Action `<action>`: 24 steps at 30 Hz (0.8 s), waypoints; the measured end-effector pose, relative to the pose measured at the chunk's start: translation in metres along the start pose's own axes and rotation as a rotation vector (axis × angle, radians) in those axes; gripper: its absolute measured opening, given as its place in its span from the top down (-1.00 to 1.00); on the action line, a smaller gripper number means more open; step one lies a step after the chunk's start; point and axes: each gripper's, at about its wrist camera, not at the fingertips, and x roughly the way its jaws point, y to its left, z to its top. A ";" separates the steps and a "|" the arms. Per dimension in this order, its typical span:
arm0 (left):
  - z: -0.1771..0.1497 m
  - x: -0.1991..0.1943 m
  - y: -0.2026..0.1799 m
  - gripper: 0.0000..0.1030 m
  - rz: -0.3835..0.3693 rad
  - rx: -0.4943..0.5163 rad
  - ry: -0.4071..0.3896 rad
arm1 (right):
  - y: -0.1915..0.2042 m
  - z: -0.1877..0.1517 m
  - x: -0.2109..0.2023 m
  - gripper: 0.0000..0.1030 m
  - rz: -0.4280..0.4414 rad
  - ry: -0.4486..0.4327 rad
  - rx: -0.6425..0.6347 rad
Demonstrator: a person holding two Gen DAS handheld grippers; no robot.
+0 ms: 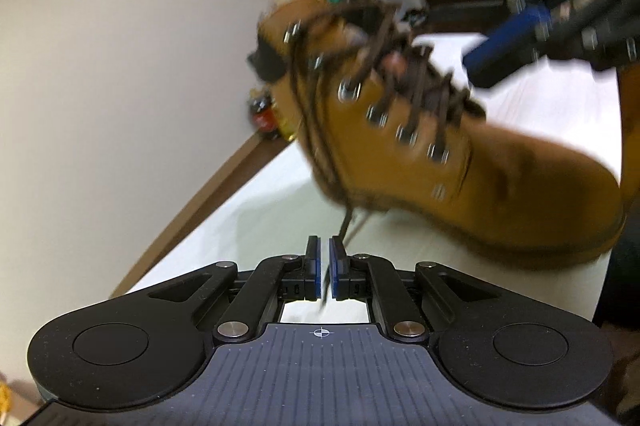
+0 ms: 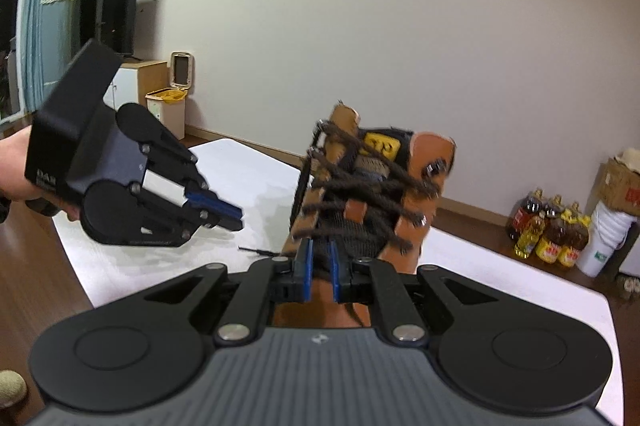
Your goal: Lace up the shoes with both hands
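Observation:
A tan boot (image 1: 500, 186) with brown laces (image 1: 416, 82) hangs tilted above the white table (image 1: 260, 218), its toe low at the right. One loose lace end (image 1: 346, 230) drops from the eyelets into the narrow gap of my left gripper (image 1: 325, 258), whose pads stand slightly apart and do not press it. My right gripper (image 1: 476, 66) reaches in from the upper right to the lacing. In the right wrist view it (image 2: 321, 254) is shut on the boot (image 2: 434, 154) at the dark tongue below the lowest crossing. The left gripper (image 2: 236, 218) hovers left of the boot, held by a hand (image 2: 16, 162).
The white table (image 2: 240, 170) stands on a wooden floor near a plain wall. Several oil bottles (image 2: 552, 230) and a white bucket (image 2: 608, 238) stand by the wall at right. A lidded bin (image 2: 168, 106) and a cabinet are at the back left.

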 end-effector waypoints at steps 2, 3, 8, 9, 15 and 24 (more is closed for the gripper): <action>0.005 -0.001 0.000 0.86 -0.009 -0.007 -0.021 | -0.002 -0.003 0.000 0.81 -0.007 0.006 0.010; 0.009 -0.002 0.001 0.86 -0.020 -0.019 -0.035 | -0.004 -0.004 0.001 0.81 -0.011 0.008 0.013; 0.018 -0.007 0.005 0.84 -0.043 -0.054 -0.062 | -0.012 -0.010 -0.001 0.81 -0.031 0.008 0.030; 0.019 -0.009 0.005 0.83 -0.041 -0.054 -0.061 | -0.013 -0.011 -0.002 0.81 -0.034 0.006 0.032; 0.016 0.018 0.007 0.81 -0.049 -0.073 -0.046 | -0.019 -0.014 -0.002 0.81 -0.042 0.000 0.043; 0.015 0.022 0.009 0.95 -0.079 -0.054 -0.032 | -0.018 -0.019 0.000 0.81 -0.027 0.000 0.054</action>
